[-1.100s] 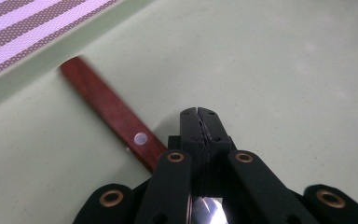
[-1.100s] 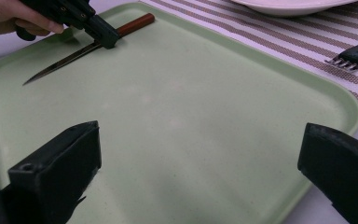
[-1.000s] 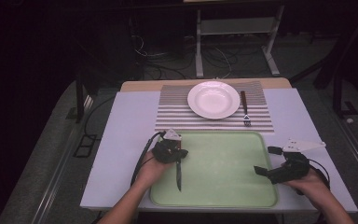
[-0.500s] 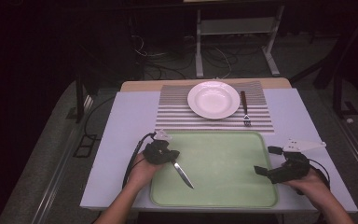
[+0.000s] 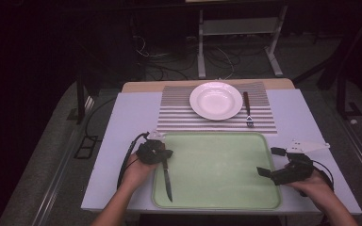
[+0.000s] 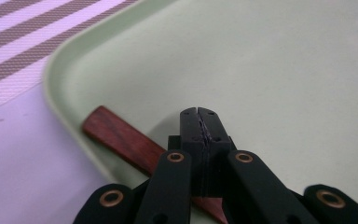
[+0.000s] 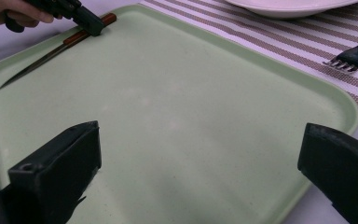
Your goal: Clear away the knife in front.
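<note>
One knife (image 5: 166, 178) is held by its wooden handle in the shut left gripper (image 5: 161, 154) over the green tray (image 5: 217, 203) (right gripper (image 5: 269, 161) wide open); next, it should be carried to the striped mat (image 5: 179, 120)

White plate (image 5: 216, 100), fork (image 5: 248, 109), striped placemat (image 5: 179, 115), perhaps woven

One green tray (image 5: 217, 165) at lower centre of the high view; one knife (image 5: 166, 179) at its left edge; one white plate (image 5: 216, 100) at upper centre; one fork (image 5: 248, 110) right of it; one striped placemat (image 5: 179, 113); two grippers, left gripper (image 5: 162, 153) and right gripper (image 5: 267, 162).
</note>
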Available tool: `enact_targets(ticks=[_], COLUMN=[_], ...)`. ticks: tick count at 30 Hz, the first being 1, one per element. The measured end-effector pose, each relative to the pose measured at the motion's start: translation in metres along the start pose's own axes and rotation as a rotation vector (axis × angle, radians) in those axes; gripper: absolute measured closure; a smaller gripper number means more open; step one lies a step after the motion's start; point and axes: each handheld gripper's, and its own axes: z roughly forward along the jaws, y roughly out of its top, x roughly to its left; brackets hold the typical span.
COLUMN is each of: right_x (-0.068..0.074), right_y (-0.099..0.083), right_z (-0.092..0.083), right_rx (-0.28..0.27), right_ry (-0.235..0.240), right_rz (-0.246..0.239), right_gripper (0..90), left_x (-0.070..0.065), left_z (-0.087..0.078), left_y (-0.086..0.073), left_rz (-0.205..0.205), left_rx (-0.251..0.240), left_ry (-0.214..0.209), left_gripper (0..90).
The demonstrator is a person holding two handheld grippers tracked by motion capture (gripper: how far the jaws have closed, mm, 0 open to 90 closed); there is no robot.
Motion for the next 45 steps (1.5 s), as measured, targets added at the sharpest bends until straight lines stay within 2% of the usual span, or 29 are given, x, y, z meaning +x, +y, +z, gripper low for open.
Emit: enact_targets(ticks=[3,11,13,27,30,40,43,44,45], right_x=[0.000,0.000,0.000,0.000,0.000,0.000,0.000,0.000,0.000], right_y=[0.000,0.000,0.000,0.000,0.000,0.000,0.000,0.000,0.000], right_z=[0.000,0.001,0.001,0.001,0.001,0.001,0.001,0.001,0.001], right_rx=[0.002,0.002,0.003,0.004,0.006,0.007,0.007,0.007,0.007], right_ry=[0.000,0.001,0.002,0.004,0.004,0.009,0.010,0.011,0.012], right_rz=[-0.002,-0.002,-0.003,-0.004,-0.003,-0.002,-0.002,-0.002,-0.003], right_gripper=[0.0,0.0,0.0,0.0,0.0,0.0,0.0,0.0,0.0], left_x=[0.004,0.005,0.004,-0.008,-0.011,-0.012,-0.012,-0.012,-0.011], left_z=[-0.002,-0.002,-0.002,-0.010,-0.012,-0.027,-0.032,-0.034,-0.036], left_y=[-0.001,0.000,0.000,0.006,0.006,0.001,-0.003,-0.004,-0.006], left_rz=[-0.001,-0.001,0.001,0.020,0.026,0.019,0.027,0.025,0.018], left_rx=[0.002,0.004,-0.003,-0.085,-0.102,-0.174,-0.188,-0.191,-0.195], left_ry=[0.021,0.012,0.005,-0.066,-0.072,-0.076,-0.076,-0.079,-0.082], left_gripper=[89.3,87.9,79.9,56.5,42.9,14.2,11.6,8.7,2.2])
